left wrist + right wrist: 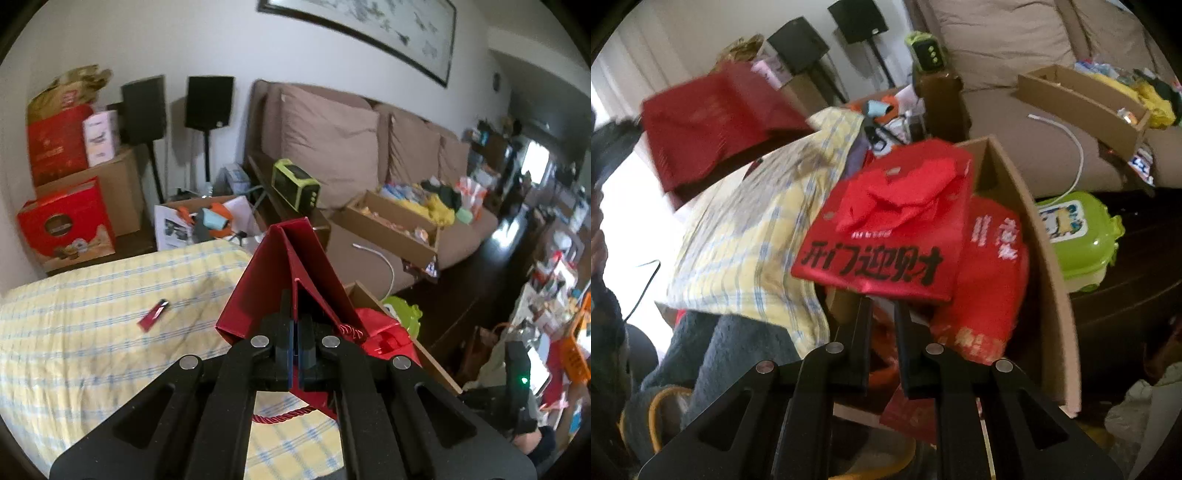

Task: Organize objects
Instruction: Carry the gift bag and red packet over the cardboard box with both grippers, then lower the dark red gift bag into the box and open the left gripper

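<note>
Your left gripper [295, 354] has its fingers clamped on the edge of a folded red paper gift bag [284, 280], carried at frame centre above the yellow checked bed [92, 295]. Your right gripper [882, 332] hovers over the cardboard box [1049, 258] of red packets, fingers slightly apart and empty. Next, I judge, the bag goes into that box; mind its wall, though room lies open toward the sofa [369, 147].

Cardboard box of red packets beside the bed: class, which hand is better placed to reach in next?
Probably the right. The right gripper hangs over the cardboard box, nothing visibly gripped, while the left gripper is shut on a red paper bag.
</note>
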Tool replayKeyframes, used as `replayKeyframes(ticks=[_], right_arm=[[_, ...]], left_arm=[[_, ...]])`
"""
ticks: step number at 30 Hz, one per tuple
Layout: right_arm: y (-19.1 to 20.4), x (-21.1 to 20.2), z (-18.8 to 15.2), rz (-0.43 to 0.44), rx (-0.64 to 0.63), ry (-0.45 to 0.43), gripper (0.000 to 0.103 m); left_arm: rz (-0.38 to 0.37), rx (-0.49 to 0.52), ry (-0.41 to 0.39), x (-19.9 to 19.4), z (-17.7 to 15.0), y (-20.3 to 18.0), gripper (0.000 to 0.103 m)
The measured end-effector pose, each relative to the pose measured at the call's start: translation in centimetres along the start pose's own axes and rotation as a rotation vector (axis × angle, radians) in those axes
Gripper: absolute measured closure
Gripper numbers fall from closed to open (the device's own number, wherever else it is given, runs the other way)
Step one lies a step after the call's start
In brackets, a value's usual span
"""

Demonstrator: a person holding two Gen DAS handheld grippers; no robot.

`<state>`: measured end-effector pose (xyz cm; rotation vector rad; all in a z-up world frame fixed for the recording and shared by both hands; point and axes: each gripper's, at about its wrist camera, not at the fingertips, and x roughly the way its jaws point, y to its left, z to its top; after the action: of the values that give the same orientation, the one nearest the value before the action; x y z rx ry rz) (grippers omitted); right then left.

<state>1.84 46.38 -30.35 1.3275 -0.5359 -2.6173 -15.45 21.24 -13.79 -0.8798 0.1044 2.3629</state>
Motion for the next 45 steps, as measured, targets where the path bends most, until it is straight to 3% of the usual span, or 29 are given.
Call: replayKeyframes(ticks=[5, 13, 17, 22, 27, 32, 36, 40, 45], right_arm=[[-1.7, 0.3, -0.5, 0.095, 0.089, -0.041, 0.091], [-4.9, -0.7, -0.5, 0.158, 0.209, -0.105, 0.091], [-5.7, -0.6, -0.4, 0.162, 0.258, -0.102, 0.091], [-6.1, -0.9, -0.3, 0.191, 0.297, -0.121, 0.091], [-6.9, -0.9, -0.6, 0.182, 0.346, -0.119, 0.091], [-7.5, -1.2, -0.8, 0.188, 0.374, -0.129, 0.091], [-7.6, -1.2, -0.7, 0.192, 0.383, -0.128, 0.091], [-7.9, -1.3, -0.8, 0.202, 0.402, -0.132, 0.091], [-8.3, -1.3, -0.9, 0.195, 0.417, -0.131, 0.091]], left_arm=[[0.040, 0.105, 0.031, 4.6, 0.6, -3.3, 0.102], [0.172, 0.437, 0.051, 10.4, 1.7, -9.4, 0.102], [0.174, 0.587, 0.097, 13.6, -0.5, -13.5, 0.102], [0.228, 0.767, 0.073, 17.4, -3.8, -18.0, 0.100], [0.191, 0.811, 0.166, 21.2, -4.5, -21.1, 0.099], [0.166, 0.846, 0.319, 25.5, -5.3, -22.6, 0.099], [0.186, 0.950, 0.428, 28.3, -6.7, -23.7, 0.099], [0.228, 1.092, 0.481, 29.6, -7.8, -25.3, 0.099], [0.241, 1.188, 0.548, 29.4, -8.4, -25.9, 0.098]])
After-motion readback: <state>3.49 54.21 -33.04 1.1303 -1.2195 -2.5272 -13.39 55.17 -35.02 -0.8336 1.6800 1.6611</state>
